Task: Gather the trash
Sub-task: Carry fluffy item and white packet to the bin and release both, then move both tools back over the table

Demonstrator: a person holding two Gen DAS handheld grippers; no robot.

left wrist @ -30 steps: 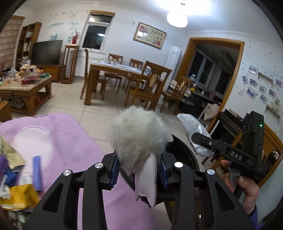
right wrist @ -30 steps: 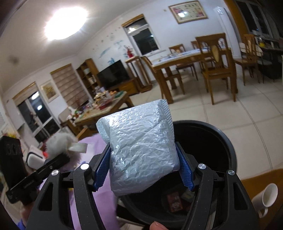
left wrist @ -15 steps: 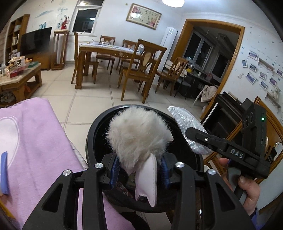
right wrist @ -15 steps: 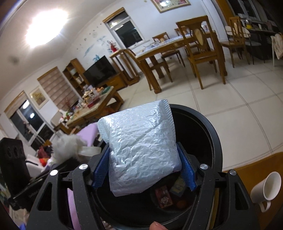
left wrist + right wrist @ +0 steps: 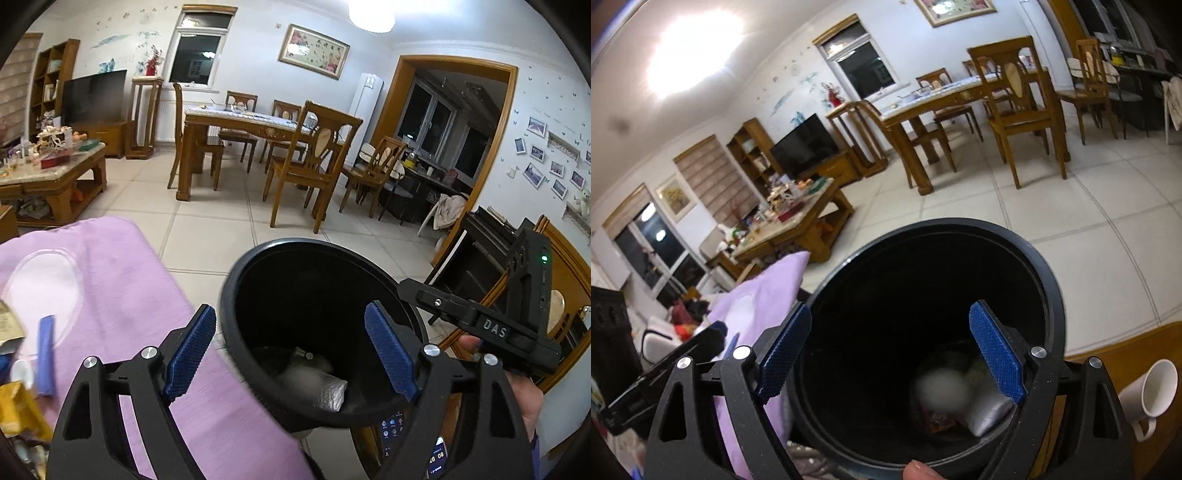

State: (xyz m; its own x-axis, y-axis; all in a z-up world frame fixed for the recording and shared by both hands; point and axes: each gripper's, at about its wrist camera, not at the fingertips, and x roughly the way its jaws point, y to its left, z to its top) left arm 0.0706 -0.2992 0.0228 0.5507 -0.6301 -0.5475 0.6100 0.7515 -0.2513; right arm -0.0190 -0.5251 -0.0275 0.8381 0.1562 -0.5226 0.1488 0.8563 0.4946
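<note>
Two grippers hang over the black bin (image 5: 258, 266), your left gripper (image 5: 290, 349) and right gripper (image 5: 892, 354), jaws just sprung wide and empty. Inside lie the silver bubble pouch (image 5: 988, 413) and the white fluffy ball (image 5: 942, 386); lift clear before reaching for the purple cloth's (image 5: 122, 280) remaining scraps.

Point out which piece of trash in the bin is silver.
The crinkled silver packet, lying low against the black bin wall; the blurred fluffy white piece beside it is pale, not shiny.
</note>
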